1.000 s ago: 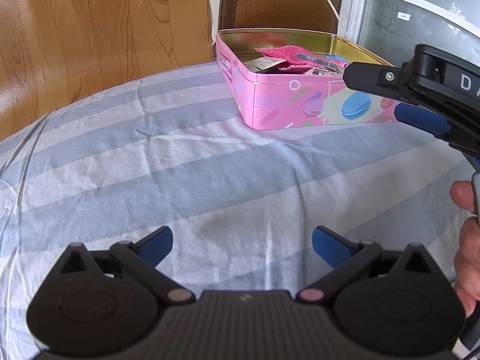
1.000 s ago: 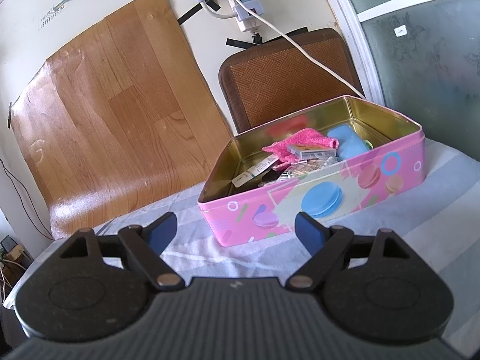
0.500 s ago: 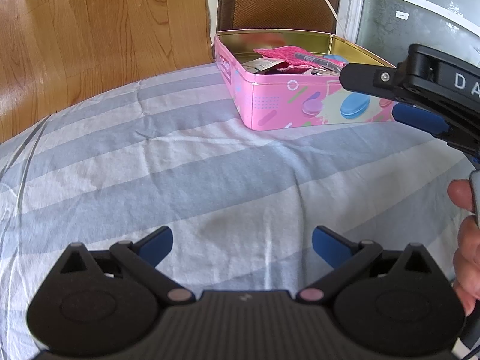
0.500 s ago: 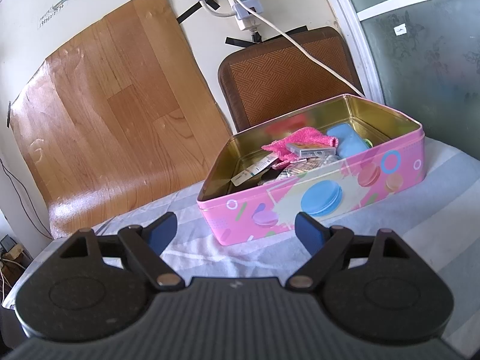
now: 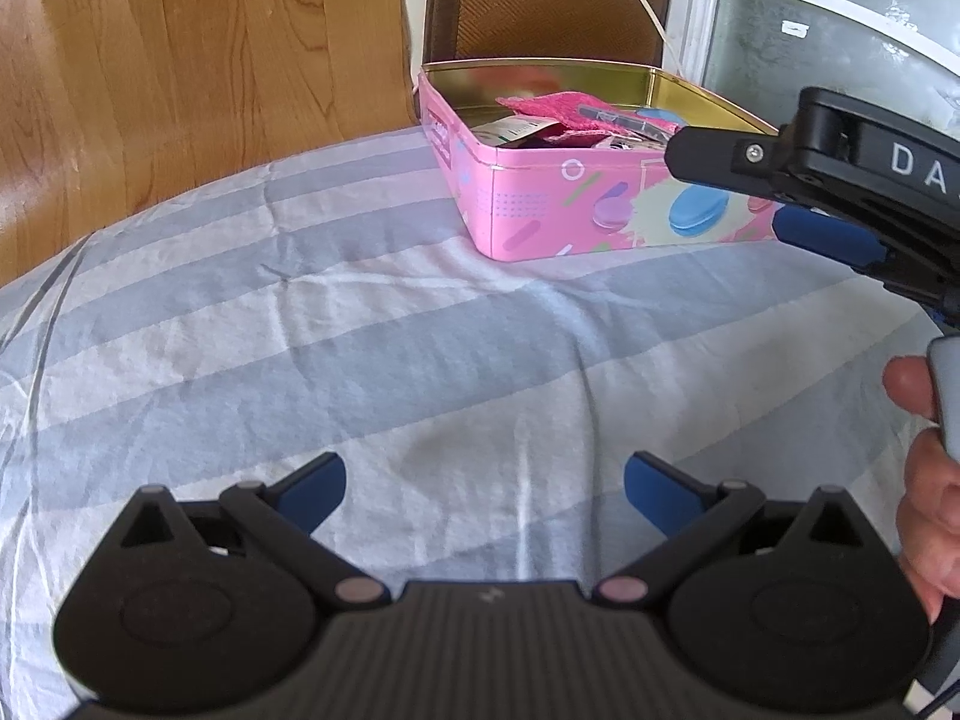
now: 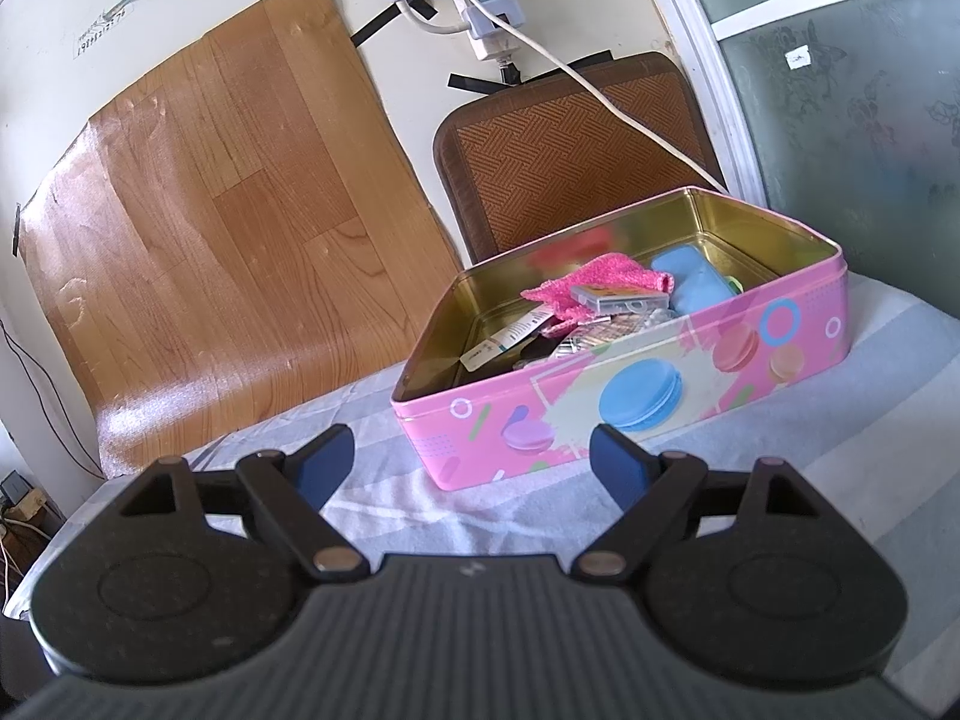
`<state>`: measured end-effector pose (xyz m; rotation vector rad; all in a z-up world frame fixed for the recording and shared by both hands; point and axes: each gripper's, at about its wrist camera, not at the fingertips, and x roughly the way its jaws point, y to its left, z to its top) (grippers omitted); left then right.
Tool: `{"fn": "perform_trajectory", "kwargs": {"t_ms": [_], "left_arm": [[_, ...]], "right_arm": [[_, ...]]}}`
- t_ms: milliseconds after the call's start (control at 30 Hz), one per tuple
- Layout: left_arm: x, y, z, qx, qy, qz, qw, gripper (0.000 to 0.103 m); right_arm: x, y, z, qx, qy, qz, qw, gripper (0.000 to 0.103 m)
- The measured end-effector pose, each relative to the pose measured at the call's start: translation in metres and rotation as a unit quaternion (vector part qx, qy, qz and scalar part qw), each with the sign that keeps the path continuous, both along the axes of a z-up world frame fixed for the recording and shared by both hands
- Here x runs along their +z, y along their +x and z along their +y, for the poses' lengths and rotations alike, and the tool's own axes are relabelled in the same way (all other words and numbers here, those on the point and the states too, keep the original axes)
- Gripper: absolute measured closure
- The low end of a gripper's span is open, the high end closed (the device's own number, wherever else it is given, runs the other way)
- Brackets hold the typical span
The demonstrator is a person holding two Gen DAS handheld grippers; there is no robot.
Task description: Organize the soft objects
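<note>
A pink tin box (image 5: 540,210) with macaron prints stands open on the striped sheet; it also shows in the right wrist view (image 6: 630,384). Inside lie a pink fluffy cloth (image 6: 594,282), a blue soft item (image 6: 690,282), a small flat case (image 6: 618,299) and paper packets. My left gripper (image 5: 483,486) is open and empty, low over the sheet, well in front of the box. My right gripper (image 6: 471,459) is open and empty, just in front of the box's near wall; it also shows from the side in the left wrist view (image 5: 798,192).
The blue-and-white striped sheet (image 5: 300,330) covers the surface. A brown woven chair back (image 6: 570,144) stands behind the box. A wood-pattern panel (image 6: 210,210) and a power strip with a white cable (image 6: 480,12) hang on the wall. A glass door (image 6: 852,90) is at right.
Both grippers have drawn slightly back from the box; both stay open and empty. The box and its contents have not moved.
</note>
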<state>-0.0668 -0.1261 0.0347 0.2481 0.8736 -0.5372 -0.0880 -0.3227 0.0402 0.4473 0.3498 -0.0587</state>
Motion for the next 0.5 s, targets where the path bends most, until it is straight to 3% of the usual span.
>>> {"fn": "perform_trajectory", "kwargs": {"t_ms": [500], "left_arm": [[0.0021, -0.0020, -0.0031, -0.011, -0.003, 0.003, 0.9999, 0.000]], "right_arm": [[-0.0004, -0.0002, -0.0015, 0.000, 0.002, 0.002, 1.000, 0.015]]}}
